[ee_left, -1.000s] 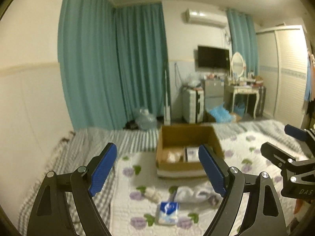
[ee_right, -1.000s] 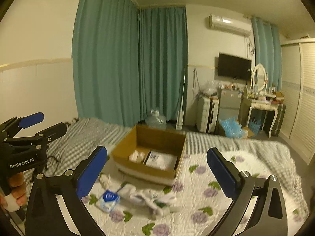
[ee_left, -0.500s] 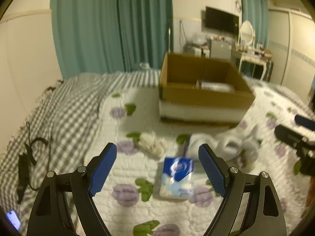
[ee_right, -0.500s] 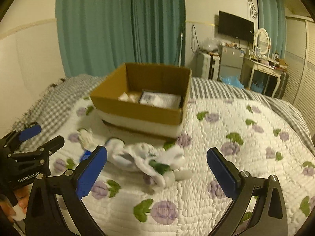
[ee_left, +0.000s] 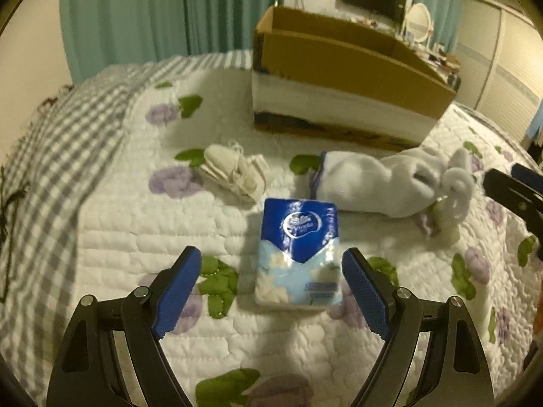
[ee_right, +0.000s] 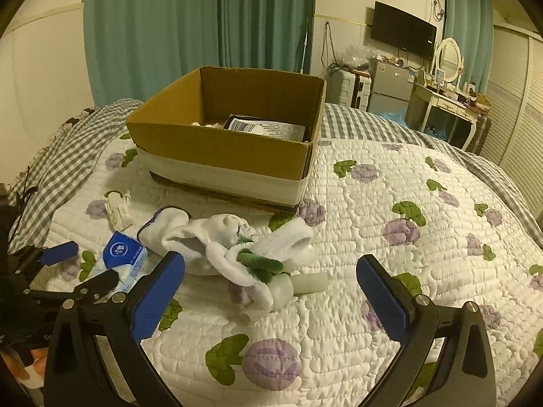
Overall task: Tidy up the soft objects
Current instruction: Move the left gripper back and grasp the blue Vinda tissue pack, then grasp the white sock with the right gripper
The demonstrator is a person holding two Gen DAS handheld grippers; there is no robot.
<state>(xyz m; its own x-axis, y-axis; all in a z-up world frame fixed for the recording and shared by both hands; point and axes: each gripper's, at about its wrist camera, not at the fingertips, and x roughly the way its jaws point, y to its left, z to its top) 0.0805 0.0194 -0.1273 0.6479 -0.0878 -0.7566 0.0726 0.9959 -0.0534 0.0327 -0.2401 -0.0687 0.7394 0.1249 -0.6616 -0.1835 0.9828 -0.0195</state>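
A blue and white tissue pack point(ee_left: 298, 252) lies on the floral quilt, its near end between the open jaws of my left gripper point(ee_left: 271, 283). White socks point(ee_left: 383, 183) lie bunched behind it, and a small white folded cloth point(ee_left: 234, 171) lies to their left. An open cardboard box point(ee_left: 339, 81) stands behind. In the right wrist view my right gripper point(ee_right: 269, 281) is open and empty just in front of the sock bundle point(ee_right: 234, 247), with the tissue pack point(ee_right: 122, 261) and the left gripper point(ee_right: 88, 271) at its left. The box point(ee_right: 230, 146) holds a packet.
A grey checked blanket point(ee_left: 68, 156) covers the bed's left side, with a dark cable on it. Teal curtains point(ee_right: 203, 27), a TV point(ee_right: 402, 32), a small fridge and a dressing table point(ee_right: 448, 105) stand beyond the bed. The quilt point(ee_right: 424, 237) spreads to the right.
Both grippers have dropped down and forward toward the bed. The tissue pack now sits between my left jaws, and the sock bundle is right in front of my right gripper.
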